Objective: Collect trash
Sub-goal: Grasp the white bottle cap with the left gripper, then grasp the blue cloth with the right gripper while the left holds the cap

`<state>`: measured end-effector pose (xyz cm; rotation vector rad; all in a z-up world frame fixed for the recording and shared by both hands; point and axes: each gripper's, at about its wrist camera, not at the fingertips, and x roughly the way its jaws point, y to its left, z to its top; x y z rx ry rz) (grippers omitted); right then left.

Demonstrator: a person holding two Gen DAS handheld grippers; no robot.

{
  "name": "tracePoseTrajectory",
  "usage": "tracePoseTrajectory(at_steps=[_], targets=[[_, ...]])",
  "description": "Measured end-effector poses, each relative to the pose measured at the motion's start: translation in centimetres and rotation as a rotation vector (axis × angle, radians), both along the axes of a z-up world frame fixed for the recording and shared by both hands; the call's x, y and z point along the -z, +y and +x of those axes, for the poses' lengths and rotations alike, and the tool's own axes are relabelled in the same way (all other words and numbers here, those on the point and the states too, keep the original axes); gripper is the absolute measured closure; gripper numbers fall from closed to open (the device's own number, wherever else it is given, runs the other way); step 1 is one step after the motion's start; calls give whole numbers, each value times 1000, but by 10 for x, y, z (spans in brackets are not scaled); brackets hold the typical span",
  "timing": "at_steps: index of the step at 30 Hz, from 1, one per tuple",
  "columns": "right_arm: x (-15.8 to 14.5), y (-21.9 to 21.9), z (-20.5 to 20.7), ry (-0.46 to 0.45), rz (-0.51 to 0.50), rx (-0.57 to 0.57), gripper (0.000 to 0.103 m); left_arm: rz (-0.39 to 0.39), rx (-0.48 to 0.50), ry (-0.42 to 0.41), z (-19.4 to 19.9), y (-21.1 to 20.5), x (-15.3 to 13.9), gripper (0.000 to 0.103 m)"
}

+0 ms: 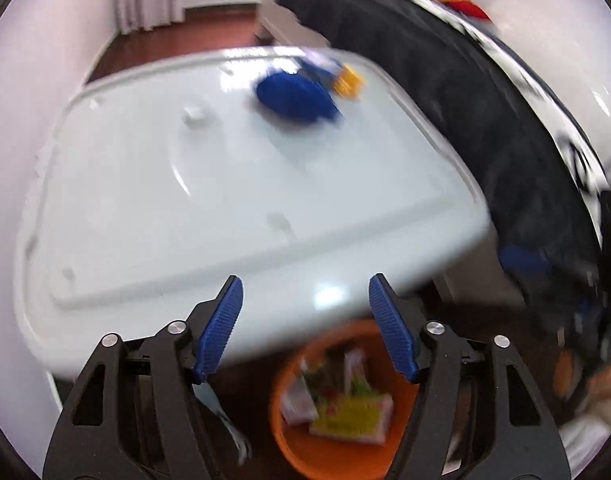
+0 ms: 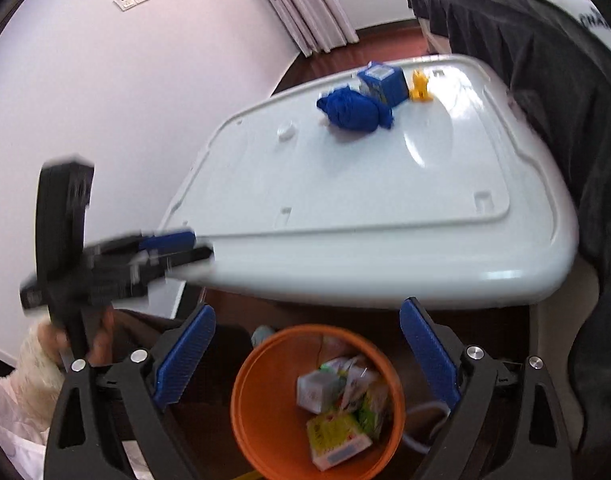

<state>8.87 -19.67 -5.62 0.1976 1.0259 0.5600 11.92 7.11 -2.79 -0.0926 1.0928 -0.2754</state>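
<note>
Our left tongs [image 1: 305, 320] are spread wide with nothing between the blue pads, and our right tongs [image 2: 307, 354] are spread just as wide and empty too. Below both pairs stands the orange bin [image 2: 261, 396], which already holds several crumpled cartons [image 2: 337, 408] in white, green and yellow. In the left wrist view the bin [image 1: 289, 432] sits directly under the gap of the tongs.

Ahead of and above both tongs lies the white surface [image 2: 345, 208]. At its far end, well apart from either pair, rests a wadded blue cloth [image 2: 353, 112], with a blue carton [image 2: 383, 82] touching it from behind and a small yellow object [image 2: 419, 86] just beside the carton. In the left view the blue cloth [image 1: 295, 96] is blurred. To the right of the surface hangs dark fabric [image 2: 545, 80]. In the right wrist view, the left tongs [image 2: 173, 246] show at the left, level with the near edge of the surface.
</note>
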Motion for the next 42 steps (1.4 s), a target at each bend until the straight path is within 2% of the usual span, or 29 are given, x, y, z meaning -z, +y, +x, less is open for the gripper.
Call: tracePoseTrajectory(at_steps=[3,5,9,10,14,20,24,27,32,35,37,39,42], targets=[[0,0,16,-15,-6,2,10,54,-46,-46,49,12,-4,33],[1,-1,30,-20,-5,2,10,70,-64,-49,77,16,-1,33],[6,-3,53,-21,-3,9,10,63,-111,-14,138,27,18,33],[8,-5,59,-15,3,11,10,82,-137,-13,151,29,24,33],[18,-9,74,6,8,10,9,86,-183,25,186,36,47,33],[33,-18,86,40,11,28,9,140,-216,67,205,36,71,33],[36,-21,87,49,7,31,9,133,-243,98,211,42,87,32],[36,-25,87,46,10,37,9,154,-247,75,216,41,87,26],[41,-29,89,63,24,46,9,162,-244,43,218,39,87,26],[43,-28,89,70,28,44,9,172,-245,25,209,40,86,36],[44,-26,89,73,32,40,9,132,-232,28,208,42,86,66],[44,-24,88,74,31,37,9,101,-229,31,207,45,86,72],[40,-18,85,67,30,21,9,87,-223,29,204,47,86,72]])
